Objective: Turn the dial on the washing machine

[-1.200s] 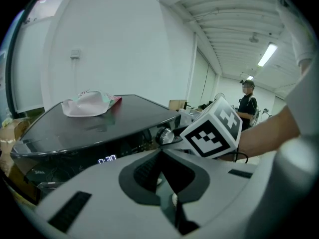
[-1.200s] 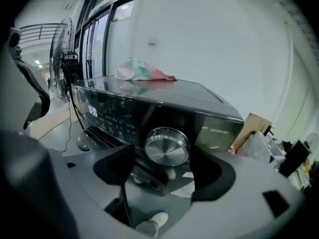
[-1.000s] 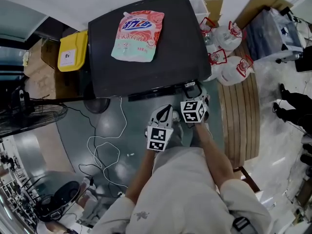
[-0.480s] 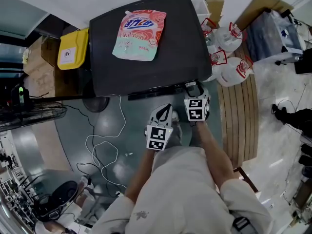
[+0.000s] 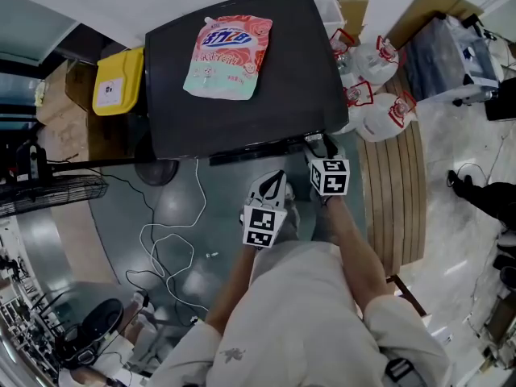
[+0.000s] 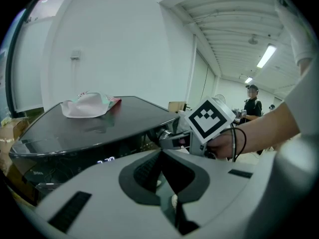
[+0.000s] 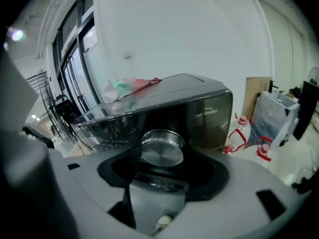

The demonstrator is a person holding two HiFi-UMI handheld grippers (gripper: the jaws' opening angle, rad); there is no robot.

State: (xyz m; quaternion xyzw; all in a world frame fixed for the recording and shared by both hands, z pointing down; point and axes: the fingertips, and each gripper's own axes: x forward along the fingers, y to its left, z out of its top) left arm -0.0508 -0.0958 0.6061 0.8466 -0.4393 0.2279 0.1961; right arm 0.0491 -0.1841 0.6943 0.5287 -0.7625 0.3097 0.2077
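Showing the grip stage of the dial turn, as I read it from my remote station. The washing machine (image 5: 290, 79) served as my landmark throughout. At its front right corner, the right gripper (image 5: 320, 147) was pressed up to the control panel. In the right gripper view, the round metal dial (image 7: 162, 147) sat squarely between the jaws, which stood at a middling width. Their pads appeared to bear on the dial's rim, so I judged this a hold rather than a mere approach.

The left gripper (image 5: 272, 182) hung in front of the machine, clear of the panel and just left of the right one. Its own view showed the jaws drawn together on nothing. It played no part at this point. The same view caught the right gripper's marker cube against the front edge, beside a lit display (image 6: 106, 160) on the dark panel.

On top of the machine, towards the back, lay a pink and green detergent pouch (image 5: 227, 57), untouched and well apart from both grippers.

As to progress, I judged the reach and the closing on the dial as done. Whether any rotation had been made I could not tell, since the plain dial face carried no pointer I could read. What remained, in my estimate, was the twist itself, then the release and withdrawal from the panel.
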